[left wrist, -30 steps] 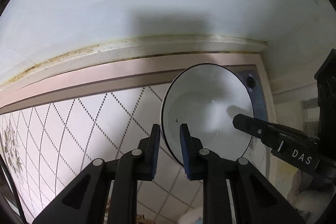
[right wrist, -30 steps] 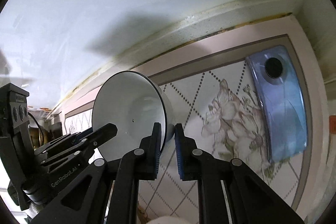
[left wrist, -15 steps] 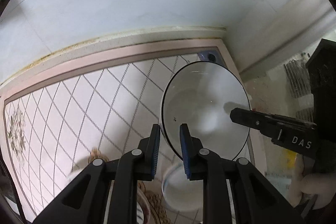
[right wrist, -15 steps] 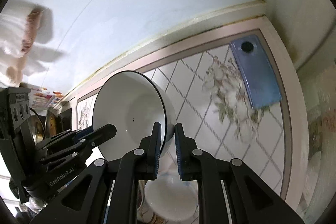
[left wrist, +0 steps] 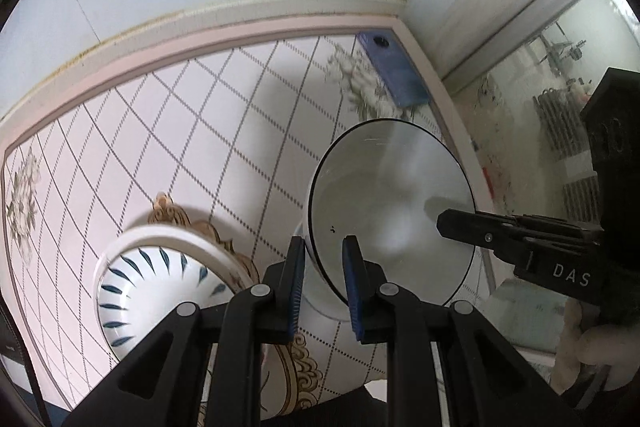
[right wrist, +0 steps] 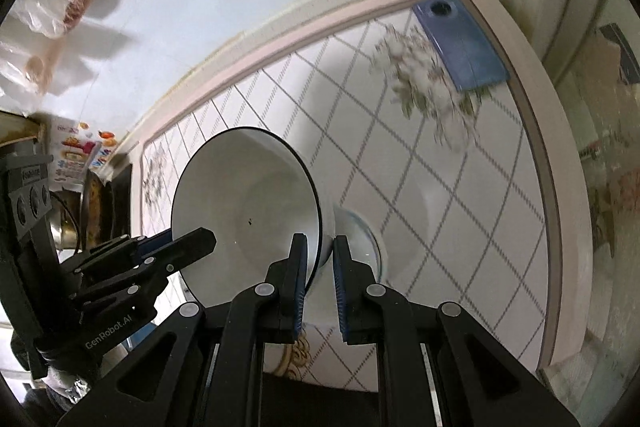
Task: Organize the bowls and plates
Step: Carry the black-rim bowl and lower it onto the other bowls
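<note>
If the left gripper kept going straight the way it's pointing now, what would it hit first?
The left gripper is already clamped on the white bowl rim. Beyond that, the patterned tabletop lies ahead, probably before the wall, though depth is hard to judge.

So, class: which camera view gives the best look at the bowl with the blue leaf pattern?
The left wrist view: the patterned bowl sits upside down on the table, pattern plain, left of the white bowl both grippers hold. The right wrist view does not show it.
</note>
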A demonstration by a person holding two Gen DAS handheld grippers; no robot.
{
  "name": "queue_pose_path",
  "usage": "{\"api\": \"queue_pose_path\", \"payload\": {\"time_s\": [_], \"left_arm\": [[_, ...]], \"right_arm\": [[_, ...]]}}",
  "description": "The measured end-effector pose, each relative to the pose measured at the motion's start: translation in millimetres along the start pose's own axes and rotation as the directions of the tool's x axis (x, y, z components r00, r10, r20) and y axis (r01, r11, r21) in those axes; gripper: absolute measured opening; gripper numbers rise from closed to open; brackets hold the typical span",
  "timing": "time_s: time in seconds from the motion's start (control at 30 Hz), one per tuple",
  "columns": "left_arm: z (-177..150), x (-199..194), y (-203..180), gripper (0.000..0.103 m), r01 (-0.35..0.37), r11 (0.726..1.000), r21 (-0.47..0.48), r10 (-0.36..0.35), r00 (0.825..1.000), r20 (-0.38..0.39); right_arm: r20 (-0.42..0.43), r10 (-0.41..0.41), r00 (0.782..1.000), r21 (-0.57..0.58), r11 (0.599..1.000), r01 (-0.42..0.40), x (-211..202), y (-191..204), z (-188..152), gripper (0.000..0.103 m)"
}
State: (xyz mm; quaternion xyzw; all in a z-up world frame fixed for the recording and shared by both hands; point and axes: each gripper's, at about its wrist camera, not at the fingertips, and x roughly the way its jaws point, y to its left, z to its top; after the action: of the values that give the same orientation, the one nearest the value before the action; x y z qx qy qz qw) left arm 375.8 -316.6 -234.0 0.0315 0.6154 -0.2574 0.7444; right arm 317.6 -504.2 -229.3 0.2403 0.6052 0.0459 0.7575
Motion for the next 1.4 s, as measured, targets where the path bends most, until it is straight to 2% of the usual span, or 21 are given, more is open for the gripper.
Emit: {"api": "queue_pose_path", "payload": {"time_s": [0.27,0.93,1.13,1.3,1.4], "left_arm": [[-13.3,25.2,-3.3,0.017,-0.024,1.0,0.014,0.025,0.999,-0.045],[-22.0,53.5,-4.5,0.017,-0.073,0.995,0.061,0.08,0.99,-0.113],[-21.8,53.1,-8.7,0.017,-0.099,0.992,0.08,0.107,0.989,-0.104],[-25.5,39.9,-11.8,0.018,-0.124,0.989,0.085,0.13,0.988,-0.081],[-31.2,17.0,-13.8,0.018,-0.147,0.985,0.093,0.151,0.988,-0.031]], "right_arm": [[-0.048,-0.035,0.998,0.017,0.999,0.036,28.6,-16.8,-19.4,0.015],[-0.118,-0.078,0.99,0.006,0.997,0.079,58.6,-23.4,-24.5,0.015],[-0.111,-0.109,0.988,-0.01,0.994,0.109,60.3,-20.7,-26.1,0.016],[-0.115,-0.098,0.988,0.016,0.995,0.101,59.4,-20.9,-26.9,0.017],[-0.094,-0.117,0.989,0.009,0.993,0.118,49.1,-15.9,-30.6,0.027]]}}
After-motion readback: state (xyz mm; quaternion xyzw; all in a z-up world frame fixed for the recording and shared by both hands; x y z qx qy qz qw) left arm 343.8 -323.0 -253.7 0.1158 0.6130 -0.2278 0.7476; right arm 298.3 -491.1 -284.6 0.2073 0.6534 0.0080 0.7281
